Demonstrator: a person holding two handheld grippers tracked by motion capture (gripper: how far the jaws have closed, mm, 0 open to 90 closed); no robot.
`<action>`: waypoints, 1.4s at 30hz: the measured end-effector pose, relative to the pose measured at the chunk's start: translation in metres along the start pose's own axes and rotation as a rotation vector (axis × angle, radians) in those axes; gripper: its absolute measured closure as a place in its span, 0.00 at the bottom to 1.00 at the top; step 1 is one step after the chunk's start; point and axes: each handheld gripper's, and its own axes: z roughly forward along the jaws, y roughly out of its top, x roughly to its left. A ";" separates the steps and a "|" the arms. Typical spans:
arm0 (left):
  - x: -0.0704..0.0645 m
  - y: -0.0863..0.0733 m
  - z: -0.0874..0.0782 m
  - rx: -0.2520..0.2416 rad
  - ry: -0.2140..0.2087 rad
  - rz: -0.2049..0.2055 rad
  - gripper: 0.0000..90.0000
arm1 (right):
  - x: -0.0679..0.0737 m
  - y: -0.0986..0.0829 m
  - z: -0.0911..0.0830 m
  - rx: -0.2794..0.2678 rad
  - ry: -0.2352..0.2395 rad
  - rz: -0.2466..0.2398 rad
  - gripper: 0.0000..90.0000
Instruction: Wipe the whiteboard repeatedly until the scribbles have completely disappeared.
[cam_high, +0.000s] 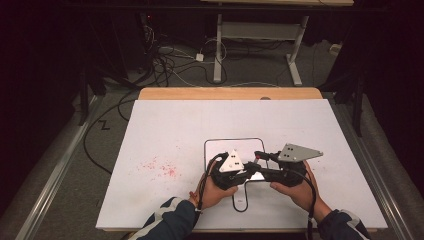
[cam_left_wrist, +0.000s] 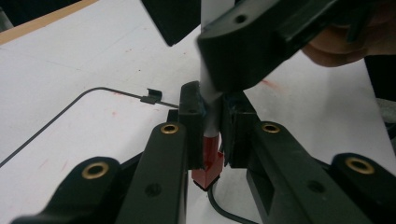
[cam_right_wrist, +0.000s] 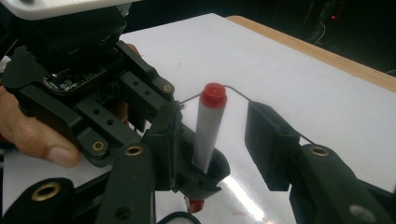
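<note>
Dim room; left gripper (cam_left_wrist: 212, 135) fingers hide marker (cam_right_wrist: 208, 126) cap.

marker (cam_left_wrist: 211, 122) upper barrel: hidden behind right hand-held gripper (cam_left_wrist: 261, 42) | lower barrel: covered by jaws

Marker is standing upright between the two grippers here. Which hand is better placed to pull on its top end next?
Right, probably. The left gripper is shut on the marker near its red cap, holding it upright. The right gripper is open, its jaws either side of the white barrel, ready to close.
</note>
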 end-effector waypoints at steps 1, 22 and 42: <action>0.000 0.000 -0.001 -0.005 0.001 -0.006 0.87 | 0.000 0.000 0.001 0.000 0.010 0.000 0.71; -0.009 -0.039 -0.083 -0.326 0.341 -0.434 0.26 | -0.021 -0.006 0.007 0.126 -0.170 -0.047 0.90; -0.007 -0.093 -0.132 -0.340 0.492 -0.489 0.23 | -0.030 -0.009 0.023 0.100 -0.245 -0.028 0.90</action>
